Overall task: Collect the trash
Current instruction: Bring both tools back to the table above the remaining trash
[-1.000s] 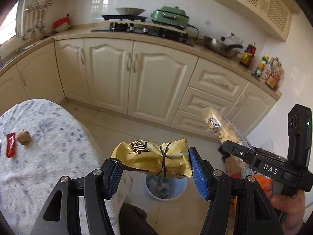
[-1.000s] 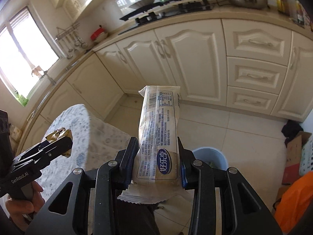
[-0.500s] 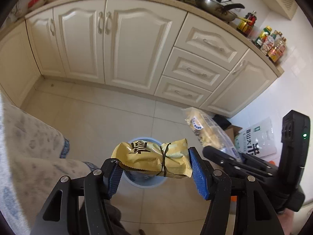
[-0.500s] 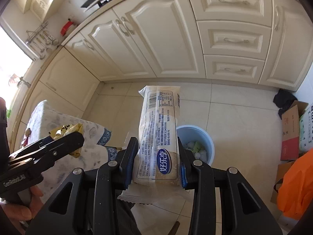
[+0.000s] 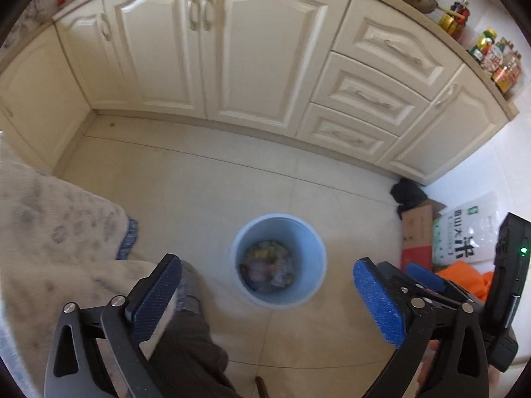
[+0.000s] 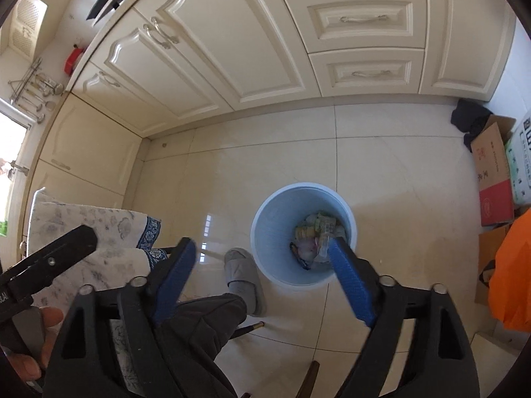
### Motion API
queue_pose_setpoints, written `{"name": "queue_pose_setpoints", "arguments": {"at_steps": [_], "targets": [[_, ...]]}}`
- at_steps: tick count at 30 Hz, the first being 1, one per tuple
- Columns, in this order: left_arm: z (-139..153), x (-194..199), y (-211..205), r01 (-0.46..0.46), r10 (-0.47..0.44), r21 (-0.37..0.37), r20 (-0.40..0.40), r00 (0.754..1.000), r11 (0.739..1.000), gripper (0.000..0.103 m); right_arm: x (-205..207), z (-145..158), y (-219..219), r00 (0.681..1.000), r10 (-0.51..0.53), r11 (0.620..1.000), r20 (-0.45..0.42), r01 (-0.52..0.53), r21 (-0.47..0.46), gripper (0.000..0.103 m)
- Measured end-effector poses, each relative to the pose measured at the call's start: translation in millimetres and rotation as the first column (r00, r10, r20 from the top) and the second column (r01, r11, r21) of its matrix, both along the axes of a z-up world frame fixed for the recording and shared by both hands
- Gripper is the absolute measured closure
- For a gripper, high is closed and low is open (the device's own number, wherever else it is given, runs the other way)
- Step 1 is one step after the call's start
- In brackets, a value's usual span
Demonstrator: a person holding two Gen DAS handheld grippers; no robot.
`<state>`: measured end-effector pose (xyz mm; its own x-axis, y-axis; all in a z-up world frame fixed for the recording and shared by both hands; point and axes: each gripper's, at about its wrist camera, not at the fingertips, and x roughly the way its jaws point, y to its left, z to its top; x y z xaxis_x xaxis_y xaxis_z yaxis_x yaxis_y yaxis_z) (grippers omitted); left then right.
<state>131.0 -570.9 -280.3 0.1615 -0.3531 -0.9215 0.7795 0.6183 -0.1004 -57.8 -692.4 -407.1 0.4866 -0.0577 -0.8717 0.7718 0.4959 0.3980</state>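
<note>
A light blue trash bin (image 5: 315, 252) stands on the tiled floor, with crumpled wrappers (image 5: 267, 263) in its bottom. It also shows in the right wrist view (image 6: 265, 219), with wrappers (image 6: 315, 235) inside. My left gripper (image 5: 265, 301) is open and empty, held above the bin. My right gripper (image 6: 262, 282) is open and empty, above the bin's left side. The right gripper's body shows at the right of the left wrist view (image 5: 464, 298). The left gripper's finger shows at the left of the right wrist view (image 6: 49, 258).
Cream kitchen cabinets (image 5: 232, 53) run along the far side. A table with a patterned white cloth (image 5: 56, 242) is at the left. Cardboard boxes (image 6: 494, 179), a rice bag (image 5: 464, 232) and an orange bag (image 6: 511, 272) sit at the right. The person's slippered foot (image 6: 244, 275) is beside the bin.
Both grippers have opened and tilted down over the bin. The yellow wrapper has left the left gripper and the long snack packet has left the right gripper.
</note>
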Motion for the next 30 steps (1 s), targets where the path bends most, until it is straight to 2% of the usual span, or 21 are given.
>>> {"name": "queue_pose_setpoints", "arguments": {"at_steps": [1,5,13,17,22,30], "targets": [[4,0,2,-0.008,0.008,-0.006,0.014,1.0,1.0,0.001,1,2,2,1.0,-0.008,1.0,-0.002,0.008,-0.006,0.006],[19,-5,13,-0.022,0.023,-0.035,0.036,0.999,0.999,0.001,2,15,11,1.0,-0.001,1.0,0.007,0.001,-0.02,0.003],[69,-36,49,-0.027,0.041,-0.143,0.101,0.994,0.989,0.001,15,73,36,0.998,0.03,0.995,0.053,-0.025,-0.101,0.0],[101,-50,114,-0.035,0.065,-0.212,0.135,0.989,0.977,0.001,26,112,55,0.993,0.074,0.987,0.089,-0.061,-0.147,0.0],[139,-62,191,-0.083,0.141,-0.288,0.186,0.972,0.954,0.001,44,162,89,0.977,0.148,0.966,0.156,-0.109,-0.233,0.0],[193,-89,316,-0.168,0.283,-0.396,0.252,0.925,0.903,0.001,82,223,148,0.932,0.283,0.921,0.226,-0.198,-0.335,0.0]]}}
